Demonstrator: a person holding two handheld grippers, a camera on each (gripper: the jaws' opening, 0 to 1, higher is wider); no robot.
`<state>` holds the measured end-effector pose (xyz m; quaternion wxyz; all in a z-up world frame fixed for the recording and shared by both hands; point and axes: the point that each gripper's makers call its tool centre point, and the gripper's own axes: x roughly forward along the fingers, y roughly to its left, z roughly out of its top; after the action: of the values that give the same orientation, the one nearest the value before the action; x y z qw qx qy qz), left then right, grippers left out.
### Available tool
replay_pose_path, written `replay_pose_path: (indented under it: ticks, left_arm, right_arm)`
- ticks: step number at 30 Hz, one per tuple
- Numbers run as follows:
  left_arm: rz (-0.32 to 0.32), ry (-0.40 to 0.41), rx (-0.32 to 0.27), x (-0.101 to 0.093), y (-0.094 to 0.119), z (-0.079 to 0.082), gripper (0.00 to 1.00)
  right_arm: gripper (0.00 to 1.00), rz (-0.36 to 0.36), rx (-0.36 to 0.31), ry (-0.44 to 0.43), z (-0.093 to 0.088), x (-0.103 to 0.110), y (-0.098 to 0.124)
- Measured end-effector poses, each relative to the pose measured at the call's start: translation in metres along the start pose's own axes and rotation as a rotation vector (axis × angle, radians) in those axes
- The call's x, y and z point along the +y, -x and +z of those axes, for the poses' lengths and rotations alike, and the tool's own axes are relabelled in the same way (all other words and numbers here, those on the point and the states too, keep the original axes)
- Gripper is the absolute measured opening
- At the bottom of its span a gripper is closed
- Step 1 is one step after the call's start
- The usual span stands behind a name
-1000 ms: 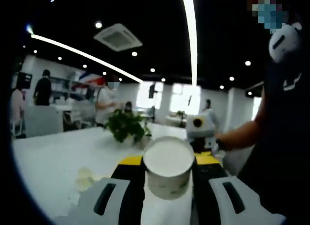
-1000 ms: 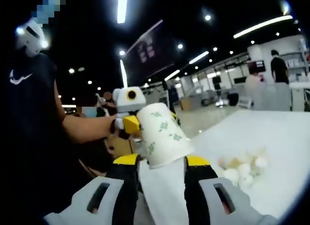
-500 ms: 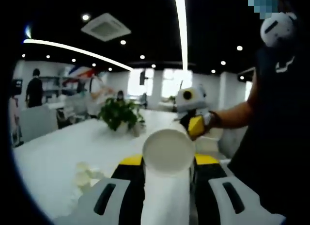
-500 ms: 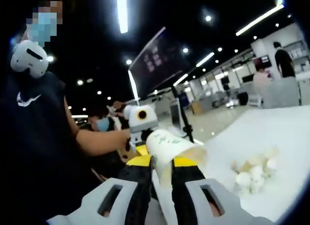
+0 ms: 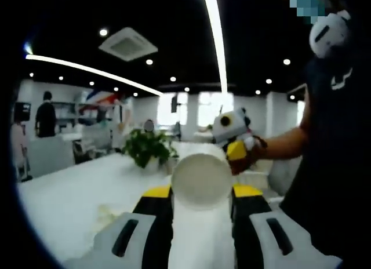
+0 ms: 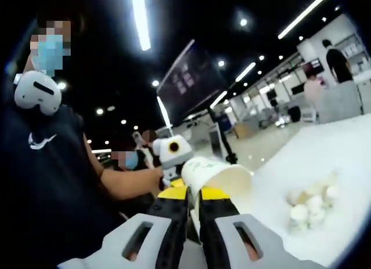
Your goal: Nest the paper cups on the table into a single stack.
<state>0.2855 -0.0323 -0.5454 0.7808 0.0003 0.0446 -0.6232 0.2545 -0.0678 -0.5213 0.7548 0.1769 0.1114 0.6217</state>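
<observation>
My left gripper (image 5: 201, 208) pinches one cup (image 5: 202, 181) between its jaws, bottom end toward the camera. My right gripper (image 6: 193, 208) has its jaws pressed nearly together on the wall of a second cup (image 6: 215, 177), which shows its open mouth tipped to the right. Both cups are held in the air above the table (image 6: 324, 159), facing each other across the gap in front of the person.

Risks from here:
- The right jaws stand very close, so the thin paper wall is probably pinched flat at that spot. An oval mouth may refuse the other cup or catch its rim.
- The two cups are not on one axis. If I push them together tilted, one rim may fold or the inner cup may jam partway.
- Paper is light and smooth; a hard push could slide a cup out of its grip.

Appearance: the left cup is plain white with a round, flat base. The right cup is white with small green leaf prints and a rolled rim. A cluster of pale, crumpled items (image 6: 313, 202) lies on the table; I cannot identify them.
</observation>
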Motion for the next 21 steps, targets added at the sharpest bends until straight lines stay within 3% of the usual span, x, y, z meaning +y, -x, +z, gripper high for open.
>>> replay_pose_path:
  ticks: [2,5,10,13,16,21]
  left_arm:
    - [0.025,0.003,-0.01,0.004,0.001,0.003,0.38]
    - [0.072,0.019,-0.028,0.012,0.003,0.006,0.52]
    - [0.145,0.038,0.016,0.025,0.009,-0.003,0.69]
    - [0.175,0.07,0.056,0.029,0.013,-0.012,0.75]
    - [0.229,0.086,0.169,0.038,0.018,-0.038,0.8]
    - [0.289,0.116,0.166,0.046,0.024,-0.046,0.87]
  right_arm:
    - [0.0,-0.037,0.009,0.034,0.001,-0.005,0.0]
    - [0.0,-0.054,0.03,0.049,0.0,-0.009,0.001]
    - [0.0,-0.092,0.051,0.086,0.005,-0.015,0.005]
    - [0.0,-0.14,0.135,0.145,-0.001,-0.023,0.008]
    - [0.0,-0.159,0.236,0.204,-0.005,-0.025,0.01]
    - [0.0,-0.223,0.431,0.329,-0.009,-0.035,0.015]
